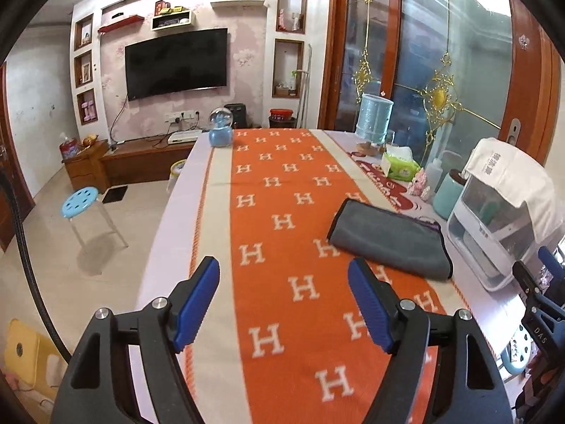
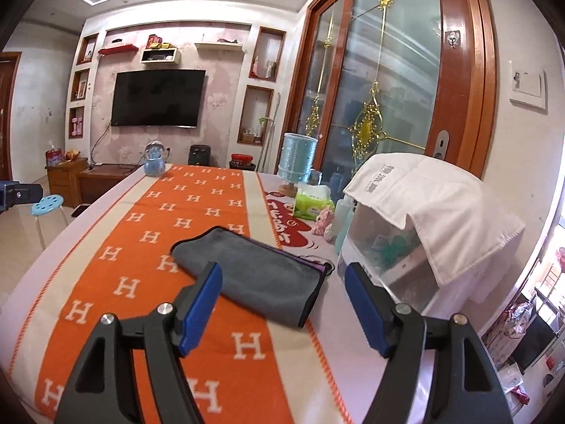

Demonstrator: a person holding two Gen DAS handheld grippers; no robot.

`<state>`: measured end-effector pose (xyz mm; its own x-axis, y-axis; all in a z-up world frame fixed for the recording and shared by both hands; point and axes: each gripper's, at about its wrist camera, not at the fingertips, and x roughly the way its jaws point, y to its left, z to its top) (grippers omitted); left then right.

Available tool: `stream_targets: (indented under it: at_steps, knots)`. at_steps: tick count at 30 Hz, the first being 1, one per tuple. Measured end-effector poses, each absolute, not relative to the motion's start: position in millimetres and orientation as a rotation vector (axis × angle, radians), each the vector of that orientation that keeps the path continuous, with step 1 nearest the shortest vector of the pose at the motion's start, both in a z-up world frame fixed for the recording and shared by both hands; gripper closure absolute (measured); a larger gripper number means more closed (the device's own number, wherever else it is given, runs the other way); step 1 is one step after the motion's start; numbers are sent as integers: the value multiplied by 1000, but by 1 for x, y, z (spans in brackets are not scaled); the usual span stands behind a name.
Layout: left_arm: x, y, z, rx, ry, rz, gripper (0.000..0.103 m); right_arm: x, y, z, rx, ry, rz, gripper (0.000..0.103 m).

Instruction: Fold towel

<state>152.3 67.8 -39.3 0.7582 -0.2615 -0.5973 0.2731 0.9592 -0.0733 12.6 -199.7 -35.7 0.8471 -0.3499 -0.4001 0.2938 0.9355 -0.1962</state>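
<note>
A grey towel (image 1: 388, 238) lies folded into a flat rectangle on the orange H-patterned table runner (image 1: 282, 212), near the table's right side. It also shows in the right wrist view (image 2: 261, 272). My left gripper (image 1: 282, 275) is open and empty, above the runner, to the left of and nearer than the towel. My right gripper (image 2: 282, 279) is open and empty, just above the towel's near end. The right gripper also shows at the right edge of the left wrist view (image 1: 536, 282).
A white appliance draped with a white cloth (image 2: 423, 233) stands right of the towel. A tissue pack (image 2: 312, 203), bottles, a blue water jug (image 2: 298, 159) and a snow globe (image 2: 154, 162) stand further back. A blue stool (image 1: 79, 201) stands on the floor left.
</note>
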Motion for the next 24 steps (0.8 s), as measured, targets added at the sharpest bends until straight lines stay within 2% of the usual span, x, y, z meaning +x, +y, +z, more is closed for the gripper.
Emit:
stream_targets:
  at_steps: [1, 3, 5, 8, 11, 19, 24]
  knots:
    - [143, 74, -40, 12, 653, -289, 29, 8, -196, -35, -136, 447, -334, 29]
    - [131, 83, -43, -4, 666, -287, 29, 0, -191, -35, -152, 454, -323, 19]
    - [118, 91, -48, -12, 682, -287, 29, -7, -187, -36, -160, 479, -319, 16]
    - [101, 99, -55, -8, 706, -273, 28, -17, -185, -38, -150, 516, -301, 16]
    - [85, 102, -65, -4, 733, -250, 21, -24, -182, -42, -148, 549, -279, 13]
    - [71, 77, -103, 5, 871, -267, 21, -36, -182, -66, -142, 650, -207, 8]
    - [67, 48, -103, 11, 899, -280, 21, -44, -188, -73, -104, 702, -160, 8]
